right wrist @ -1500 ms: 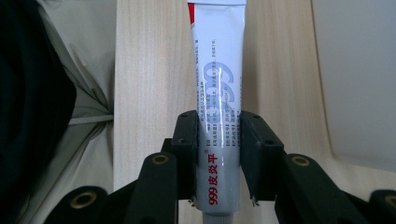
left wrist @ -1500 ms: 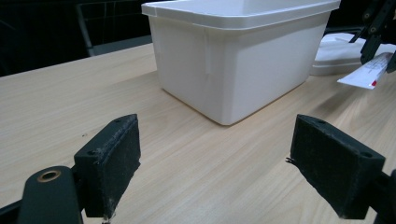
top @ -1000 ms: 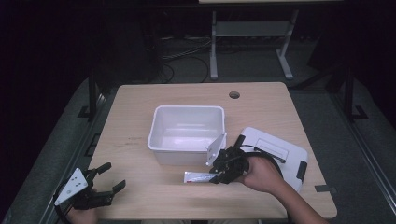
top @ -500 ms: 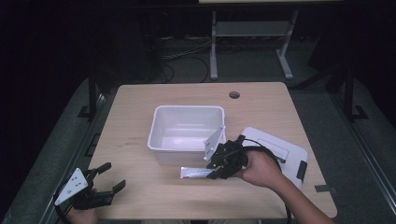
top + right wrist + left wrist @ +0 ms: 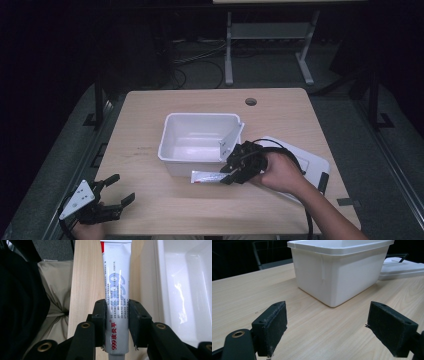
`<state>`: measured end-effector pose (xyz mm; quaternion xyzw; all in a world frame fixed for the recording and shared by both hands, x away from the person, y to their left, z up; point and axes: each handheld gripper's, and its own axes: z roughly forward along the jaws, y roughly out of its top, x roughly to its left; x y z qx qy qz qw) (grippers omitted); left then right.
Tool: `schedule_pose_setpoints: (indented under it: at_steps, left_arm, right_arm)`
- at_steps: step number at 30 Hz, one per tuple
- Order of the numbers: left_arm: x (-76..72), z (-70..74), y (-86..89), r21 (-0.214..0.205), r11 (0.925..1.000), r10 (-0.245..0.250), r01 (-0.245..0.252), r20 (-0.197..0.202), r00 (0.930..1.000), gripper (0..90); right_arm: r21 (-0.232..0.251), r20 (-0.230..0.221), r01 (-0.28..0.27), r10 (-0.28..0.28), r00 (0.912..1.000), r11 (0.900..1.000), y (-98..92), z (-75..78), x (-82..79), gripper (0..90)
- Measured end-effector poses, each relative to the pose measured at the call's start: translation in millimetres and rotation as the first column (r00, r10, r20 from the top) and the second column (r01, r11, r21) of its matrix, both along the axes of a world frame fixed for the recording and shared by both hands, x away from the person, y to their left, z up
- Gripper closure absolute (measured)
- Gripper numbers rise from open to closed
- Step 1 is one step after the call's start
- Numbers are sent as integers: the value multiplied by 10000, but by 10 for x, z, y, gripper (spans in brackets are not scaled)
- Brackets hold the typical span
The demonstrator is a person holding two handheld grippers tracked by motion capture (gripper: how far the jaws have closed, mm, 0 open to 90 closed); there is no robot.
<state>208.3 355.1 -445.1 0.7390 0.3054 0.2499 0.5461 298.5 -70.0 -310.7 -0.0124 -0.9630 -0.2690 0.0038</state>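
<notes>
A white ointment tube [image 5: 207,176] [image 5: 116,292] with blue and red print is held level just in front of the white bin [image 5: 200,142], lifted off the table. My right gripper [image 5: 231,175] [image 5: 117,320] is shut on the tube's cap end, one pad on each side. At the table's front left corner my left gripper [image 5: 121,189] [image 5: 328,332] stands open, nothing between its pads, and points toward the bin [image 5: 339,270].
A flat white lid [image 5: 312,162] [image 5: 402,266] lies on the table to the right of the bin, under my right forearm. A round cable hole [image 5: 251,101] sits near the far edge. Bare wood spreads left of the bin.
My right gripper has risen with the tube and drawn closer to the bin's front wall. The left gripper has stayed put.
</notes>
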Motion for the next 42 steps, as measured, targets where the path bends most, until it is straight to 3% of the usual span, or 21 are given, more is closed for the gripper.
schedule_pose_setpoints:
  at_steps: [42]
  left_arm:
    - [-9, -22, 29, 1, 10000, 30, -30, -91, 10000, 157]
  right_arm:
    - [210, 210, 68, -73, 9998, 9998, 95, 465, 394, 683]
